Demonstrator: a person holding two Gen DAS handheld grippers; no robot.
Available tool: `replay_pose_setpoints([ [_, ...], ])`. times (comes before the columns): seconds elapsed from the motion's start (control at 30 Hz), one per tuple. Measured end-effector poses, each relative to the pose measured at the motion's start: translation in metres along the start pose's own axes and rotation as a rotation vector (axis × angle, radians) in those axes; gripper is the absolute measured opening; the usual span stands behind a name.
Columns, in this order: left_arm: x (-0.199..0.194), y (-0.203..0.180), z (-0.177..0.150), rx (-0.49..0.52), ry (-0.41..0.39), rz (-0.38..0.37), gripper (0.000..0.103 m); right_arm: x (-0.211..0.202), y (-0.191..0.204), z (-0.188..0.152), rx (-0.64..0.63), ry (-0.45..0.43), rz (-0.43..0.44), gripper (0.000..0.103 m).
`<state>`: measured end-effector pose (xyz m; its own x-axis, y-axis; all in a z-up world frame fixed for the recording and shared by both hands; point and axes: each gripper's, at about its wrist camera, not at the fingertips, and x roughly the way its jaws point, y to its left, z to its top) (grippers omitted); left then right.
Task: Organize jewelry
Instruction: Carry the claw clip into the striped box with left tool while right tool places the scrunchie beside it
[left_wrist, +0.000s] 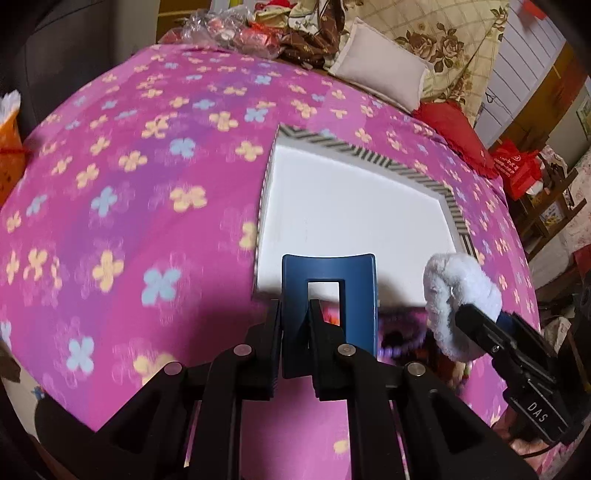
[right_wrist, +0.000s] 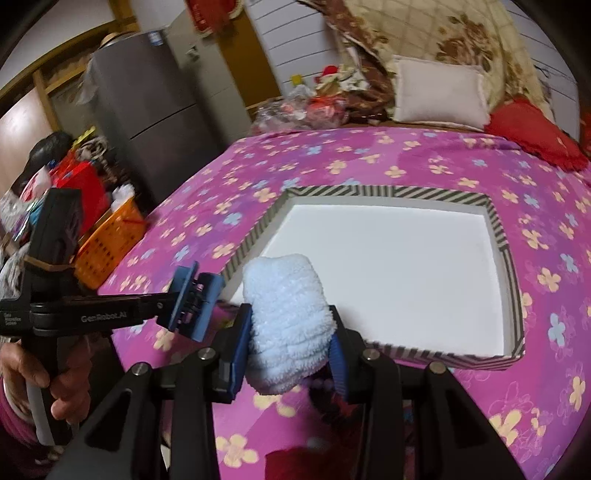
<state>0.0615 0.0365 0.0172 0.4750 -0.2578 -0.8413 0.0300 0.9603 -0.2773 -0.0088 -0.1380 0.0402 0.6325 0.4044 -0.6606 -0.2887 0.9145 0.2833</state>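
Note:
My left gripper (left_wrist: 295, 317) is shut on a blue rectangular hair clip (left_wrist: 328, 295) and holds it above the near edge of a white box (left_wrist: 351, 214) with a striped rim. My right gripper (right_wrist: 290, 332) is shut on a fluffy pale-blue scrunchie (right_wrist: 288, 325) just before the same box (right_wrist: 391, 266). The scrunchie also shows in the left wrist view (left_wrist: 458, 306), at the right. The left gripper with the clip shows in the right wrist view (right_wrist: 192, 299), at the left. A purple bead string (left_wrist: 399, 343) lies on the bed under the grippers.
The box lies on a pink flowered bedspread (left_wrist: 129, 184). A white pillow (right_wrist: 439, 92) and a red cushion (right_wrist: 532, 133) lie at the bed's far end. An orange basket (right_wrist: 107, 240) and a grey fridge (right_wrist: 147, 110) stand beside the bed.

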Motion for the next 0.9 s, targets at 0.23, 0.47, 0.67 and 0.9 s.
replay_pose_setpoints([
  [0.23,0.010,-0.007,0.025,0.022,-0.045,0.057,0.007,0.014,-0.020,0.012,0.052,0.009,-0.048,0.041],
  [0.47,0.025,-0.012,0.040,0.038,-0.047,0.091,0.007,0.029,-0.032,0.025,0.083,0.022,-0.084,0.043],
  [0.67,0.044,-0.010,0.064,0.035,-0.040,0.104,0.008,0.049,-0.038,0.043,0.096,0.036,-0.110,0.043],
  [0.9,0.074,-0.006,0.094,0.016,-0.007,0.101,0.008,0.091,-0.053,0.073,0.146,0.063,-0.140,0.043],
])
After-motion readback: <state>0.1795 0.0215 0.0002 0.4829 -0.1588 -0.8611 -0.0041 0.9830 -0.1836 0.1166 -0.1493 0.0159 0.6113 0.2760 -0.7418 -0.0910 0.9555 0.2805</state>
